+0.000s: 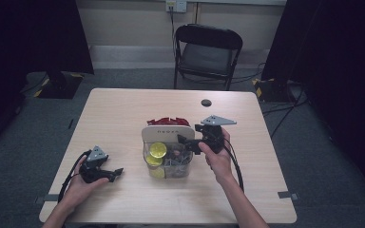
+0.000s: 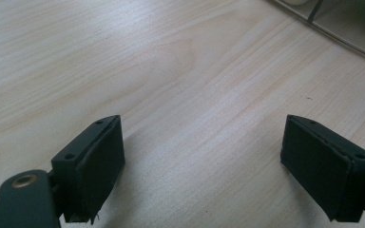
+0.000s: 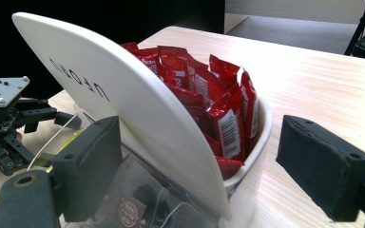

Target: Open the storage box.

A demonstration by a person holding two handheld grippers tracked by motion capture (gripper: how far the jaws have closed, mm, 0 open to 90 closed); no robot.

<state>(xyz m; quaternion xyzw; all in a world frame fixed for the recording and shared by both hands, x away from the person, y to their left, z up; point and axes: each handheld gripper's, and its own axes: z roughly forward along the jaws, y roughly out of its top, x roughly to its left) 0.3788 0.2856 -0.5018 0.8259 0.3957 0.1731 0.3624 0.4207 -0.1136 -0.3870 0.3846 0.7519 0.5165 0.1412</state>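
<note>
A white organiser box (image 1: 166,132) with a clear front section stands at the table's middle. Red sachets (image 3: 216,102) are packed upright behind its white curved divider (image 3: 123,99). Yellow round items (image 1: 158,150) and dark small packets (image 1: 175,154) lie in the clear front compartments. My right gripper (image 1: 185,142) is open, held at the box's right side with its jaws over the rim; in the right gripper view its pads (image 3: 92,164) straddle the divider's end. My left gripper (image 1: 116,174) rests open on bare wood to the left of the box, its pads (image 2: 100,164) wide apart with nothing between them.
The wooden table (image 1: 123,109) has bare surface all round the box. A small dark disc (image 1: 206,102) lies near the far edge. A black folding chair (image 1: 208,52) stands beyond the table. The box's clear corner (image 2: 342,23) shows at the left gripper view's top right.
</note>
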